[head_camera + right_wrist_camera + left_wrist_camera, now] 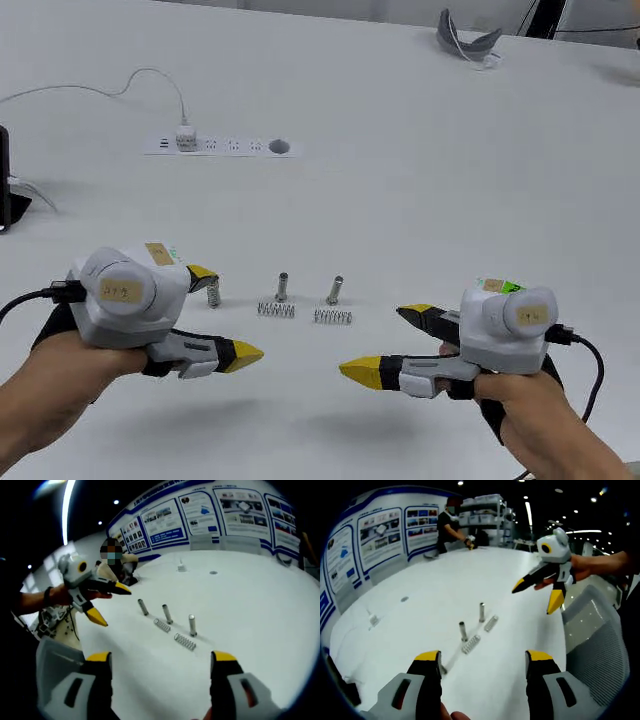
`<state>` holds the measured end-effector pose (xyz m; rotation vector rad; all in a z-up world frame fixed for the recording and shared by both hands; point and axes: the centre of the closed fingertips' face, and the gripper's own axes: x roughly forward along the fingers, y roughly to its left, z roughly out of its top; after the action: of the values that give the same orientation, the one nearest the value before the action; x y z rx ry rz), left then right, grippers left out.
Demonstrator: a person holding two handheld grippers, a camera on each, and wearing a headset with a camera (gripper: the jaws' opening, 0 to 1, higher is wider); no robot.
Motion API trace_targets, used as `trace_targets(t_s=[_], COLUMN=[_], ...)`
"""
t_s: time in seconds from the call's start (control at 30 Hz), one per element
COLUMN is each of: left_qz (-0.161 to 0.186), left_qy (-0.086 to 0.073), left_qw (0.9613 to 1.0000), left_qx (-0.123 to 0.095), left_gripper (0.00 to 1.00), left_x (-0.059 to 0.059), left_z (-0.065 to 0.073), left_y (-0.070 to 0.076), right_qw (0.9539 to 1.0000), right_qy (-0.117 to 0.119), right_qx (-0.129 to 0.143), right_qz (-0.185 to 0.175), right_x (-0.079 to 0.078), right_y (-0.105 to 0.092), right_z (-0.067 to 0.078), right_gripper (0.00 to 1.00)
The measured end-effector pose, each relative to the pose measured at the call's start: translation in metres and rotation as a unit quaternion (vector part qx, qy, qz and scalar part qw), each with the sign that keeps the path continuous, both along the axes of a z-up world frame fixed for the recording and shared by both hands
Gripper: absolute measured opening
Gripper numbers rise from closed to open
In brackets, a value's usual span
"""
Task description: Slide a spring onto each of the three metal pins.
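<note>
Looking down at the white table (pixel 400 200), everything lines up around the middle pin (pixel 282 287), which stands upright and bare. Just beside it, on the side of the left tongs (pixel 225 312), is the first pin (pixel 213 293). It looks like it's got coils round it already, but it's small and the upper yellow tip of those tongs sits right by it, so I can't swear to it. On the other side of the middle pin stands the third pin (pixel 335 290), bare too.

Two loose springs lie flat on the table. The first spring (pixel 276 310) is just in front of the middle pin, on the person's side. The second spring (pixel 333 317) is a bit further off toward the right tongs (pixel 385 340), at the foot of the third pin.

Both tongs are spread wide and gripping nothing. The left tongs hover nearer the person than the middle pin and off to its left. The right tongs hover off to its right, also nearer the person, tips pointing inward. Well beyond the middle pin, a white power strip (pixel 222 146) lies with a charger plugged in.
</note>
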<state>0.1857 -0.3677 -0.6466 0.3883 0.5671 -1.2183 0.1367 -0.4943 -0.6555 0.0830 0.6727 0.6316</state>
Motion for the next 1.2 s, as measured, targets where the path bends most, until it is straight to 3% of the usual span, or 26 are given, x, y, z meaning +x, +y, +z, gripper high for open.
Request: trace_targets(t_s=[0.27, 0.67, 0.9, 1.0, 1.2], left_qz=[-0.03, -0.064, -0.061, -0.054, -0.05], left_qy=[-0.004, 0.009, 0.02, 0.033, 0.038], left_qw=[0.9994, 0.997, 0.9965, 0.9965, 0.996], left_qx=[0.019, 0.042, 0.053, 0.055, 0.063], left_gripper=[0.69, 0.68, 0.67, 0.66, 0.63], left_x=[0.002, -0.001, 0.005, 0.007, 0.012], left_z=[-0.011, -0.04, -0.056, -0.061, -0.072], left_y=[-0.014, -0.036, -0.045, -0.048, -0.052], right_qw=[1.0, 0.9999, 0.9997, 0.9996, 0.9994], right_qy=[0.005, 0.01, 0.011, 0.014, 0.017], right_qx=[0.006, 0.01, 0.014, 0.016, 0.018], right_qz=[-0.004, -0.005, -0.014, -0.018, -0.023], right_x=[-0.005, -0.009, -0.01, -0.011, -0.012], right_y=[-0.002, -0.006, -0.011, -0.012, -0.015], right_z=[-0.003, -0.005, -0.007, -0.008, -0.011], right_gripper=[0.82, 0.82, 0.82, 0.82, 0.82])
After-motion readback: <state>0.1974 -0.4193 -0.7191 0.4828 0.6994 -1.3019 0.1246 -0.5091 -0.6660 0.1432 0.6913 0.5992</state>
